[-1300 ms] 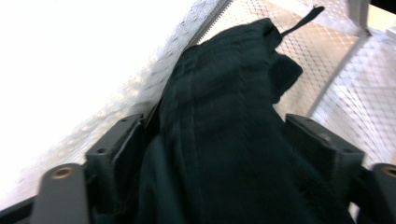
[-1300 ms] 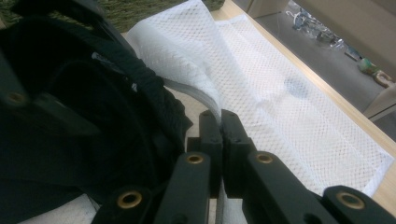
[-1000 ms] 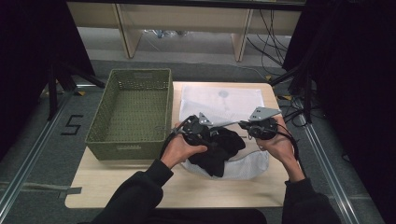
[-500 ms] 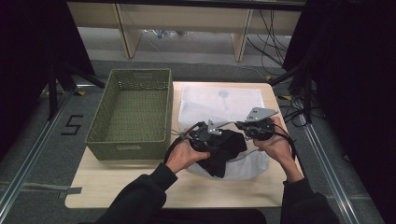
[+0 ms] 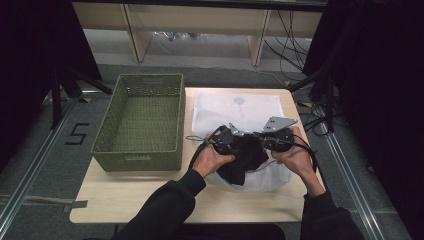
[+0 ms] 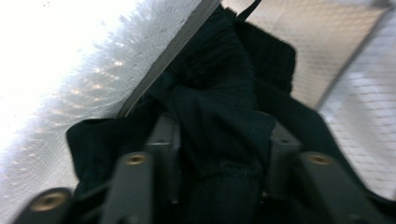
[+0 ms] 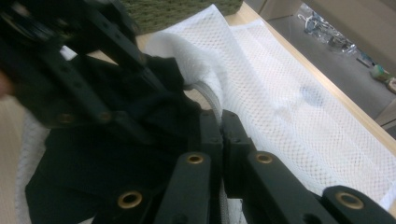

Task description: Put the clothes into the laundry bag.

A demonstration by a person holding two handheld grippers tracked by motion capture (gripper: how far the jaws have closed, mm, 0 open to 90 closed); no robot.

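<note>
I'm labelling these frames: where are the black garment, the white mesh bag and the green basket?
black garment [image 6: 219, 116], left gripper view, bunched middle fold
white mesh bag [image 7: 289, 88], right gripper view, flat netting
green basket [image 5: 137, 120], high view, bare woven floor

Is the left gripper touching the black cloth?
Touching. In the left gripper view the black cloth is bunched between the left gripper, its folds pressed against both inner faces.
</note>
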